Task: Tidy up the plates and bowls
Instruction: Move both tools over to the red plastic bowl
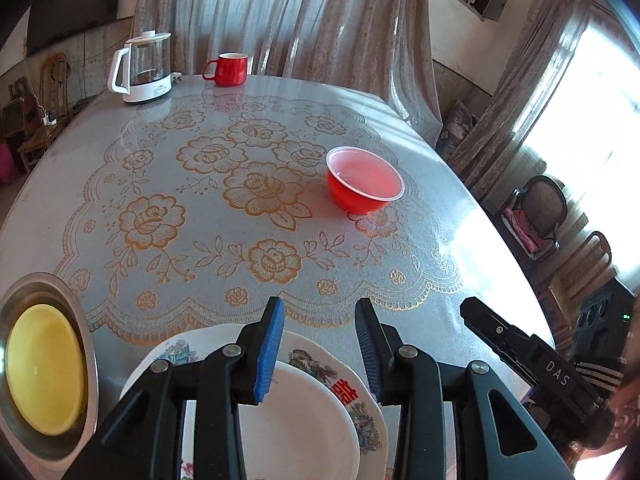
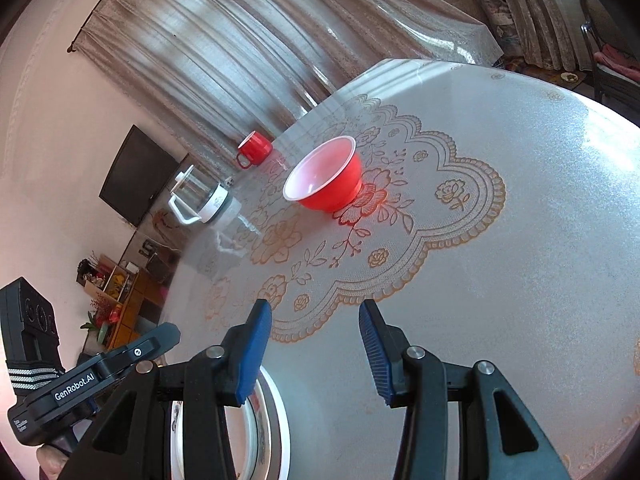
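Pale curtains [image 1: 288, 20] hang behind the round table [image 1: 100, 120] with its gold flower cloth in our left wrist view, where our left gripper [image 1: 320, 344] hovers over the stacked plates [image 1: 304, 420], its blue pads parted and gripping nothing. A plain white plate lies on a flowered one, with a yellow bowl [image 1: 44, 368] nested in a steel bowl [image 1: 76, 304] just left of them. The red bowl [image 1: 364, 186] stands well apart mid-table; a kettle [image 1: 142, 68] and a red mug [image 1: 226, 69] stand at the far edge. From our right wrist view, tilted, our right gripper [image 2: 316, 354] hangs above bare cloth, jaws spread and empty, the plates' rim [image 2: 280, 420] under its left finger and the red bowl [image 2: 326, 178] far ahead.
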